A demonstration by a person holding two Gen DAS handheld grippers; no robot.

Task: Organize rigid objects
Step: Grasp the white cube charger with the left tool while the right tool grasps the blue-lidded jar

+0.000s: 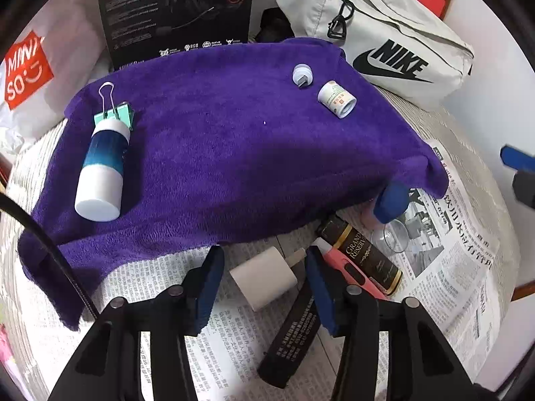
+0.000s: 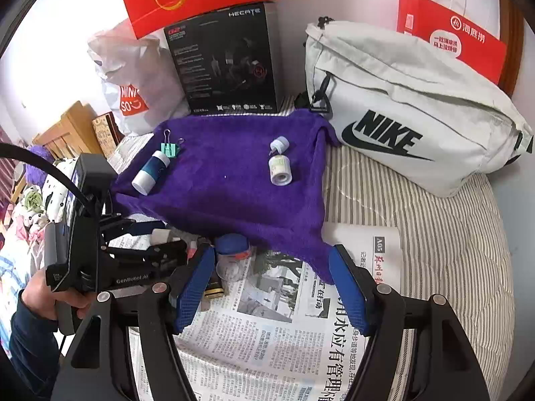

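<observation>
Newspaper-covered bed (image 1: 461,250): your left gripper (image 1: 264,287) fingers are straddling, untouching, the light rigid white adapter (image 1: 264,275); pinch its flat sides.

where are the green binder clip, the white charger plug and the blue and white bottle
green binder clip (image 1: 115,113): left wrist view, on its green body
white charger plug (image 1: 265,279): left wrist view, on its white body
blue and white bottle (image 1: 103,167): left wrist view, on its side

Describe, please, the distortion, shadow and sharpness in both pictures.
Left wrist view: strong fisheye bending with dark corners; a shadow covers the purple towel near its front edge; newspaper print is sharp. Right wrist view: the same bending; the bright wall looks washed out.
</observation>
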